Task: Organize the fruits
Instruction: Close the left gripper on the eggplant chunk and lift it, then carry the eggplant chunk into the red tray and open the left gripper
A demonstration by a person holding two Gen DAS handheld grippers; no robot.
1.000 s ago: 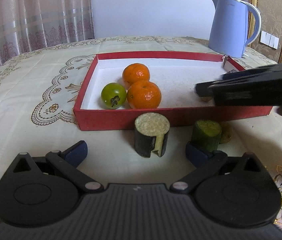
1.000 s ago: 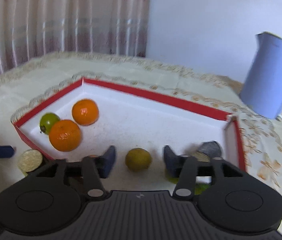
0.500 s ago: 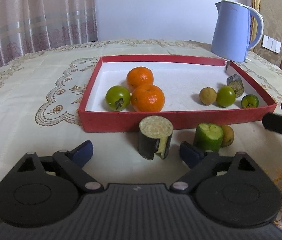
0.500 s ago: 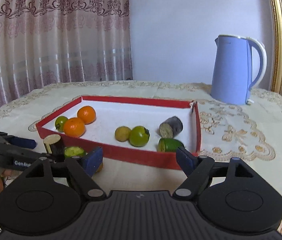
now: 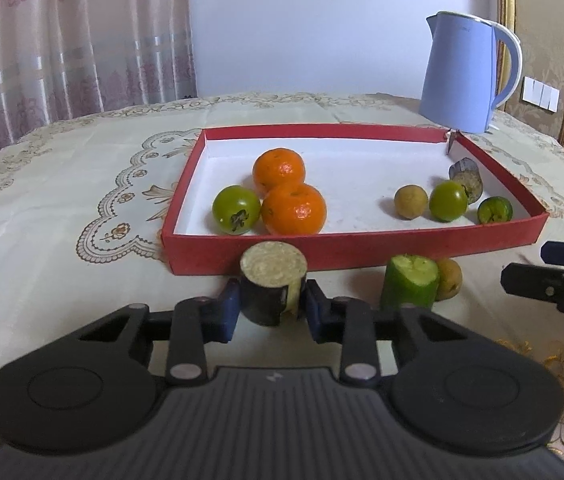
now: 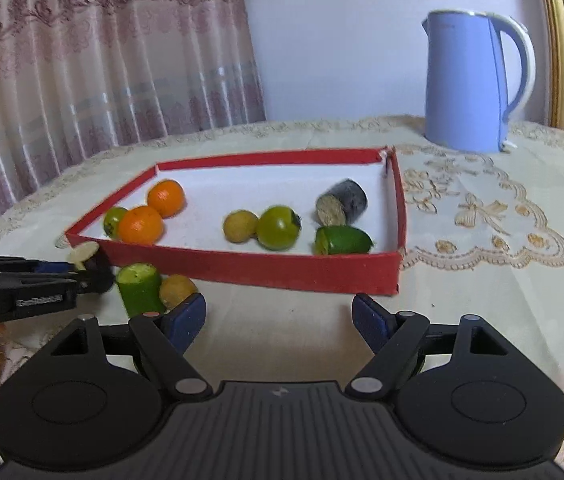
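Clamping dark cylinder (image 5: 273, 288), left tool (image 5: 269, 312), level

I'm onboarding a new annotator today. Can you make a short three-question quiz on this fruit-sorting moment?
1. True or false: the left gripper has its jaws closed on the dark cut cylinder.
2. How many oranges lie in the red tray?
3. What stands beside the green cut piece outside the tray: A) a small brown-yellow fruit, B) the kettle, C) an orange?

Key: 1 true. 2 two, one orange behind the other orange. 3 A, the small brown-yellow fruit. The right gripper is open.
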